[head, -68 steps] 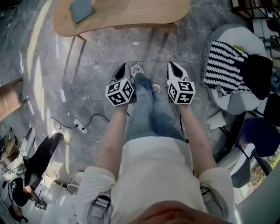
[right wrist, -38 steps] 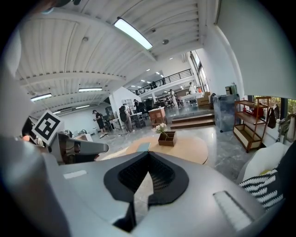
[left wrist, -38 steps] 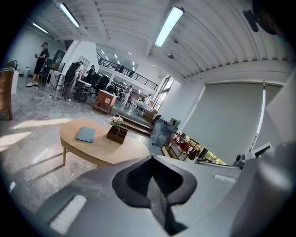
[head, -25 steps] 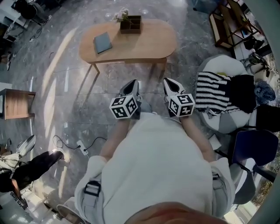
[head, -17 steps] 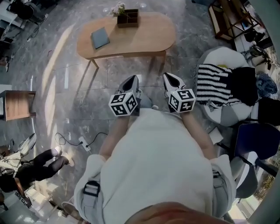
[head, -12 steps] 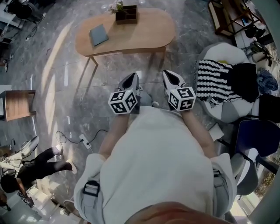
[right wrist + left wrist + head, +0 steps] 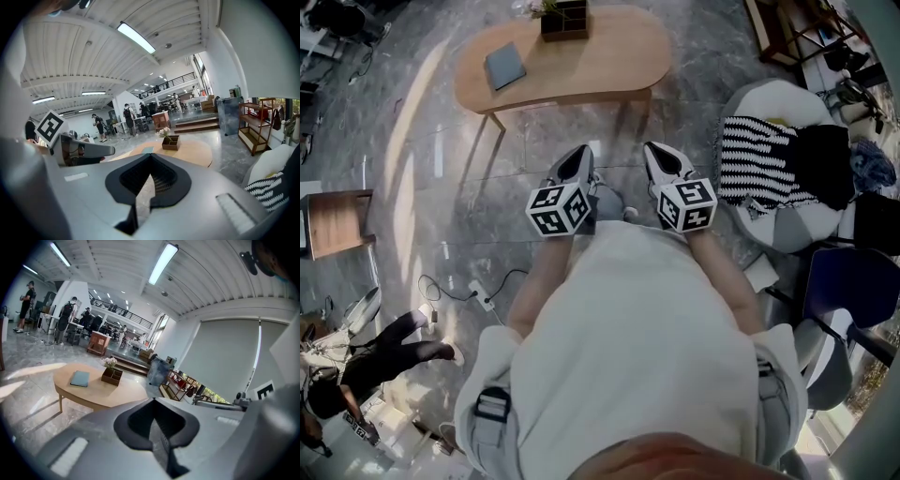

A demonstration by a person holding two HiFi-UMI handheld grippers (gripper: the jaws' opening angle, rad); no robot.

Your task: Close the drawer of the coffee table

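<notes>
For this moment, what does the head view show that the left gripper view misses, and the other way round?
Only the head view: the striped blanket at the right, the power strip with its cable on the floor, and the person's white top from above.

Only the left gripper view: the ceiling light, the grey window blind, and the left gripper seen close up, its jaws together with nothing between them.

Both: the coffee table, with the blue book and the flower box on it.
</notes>
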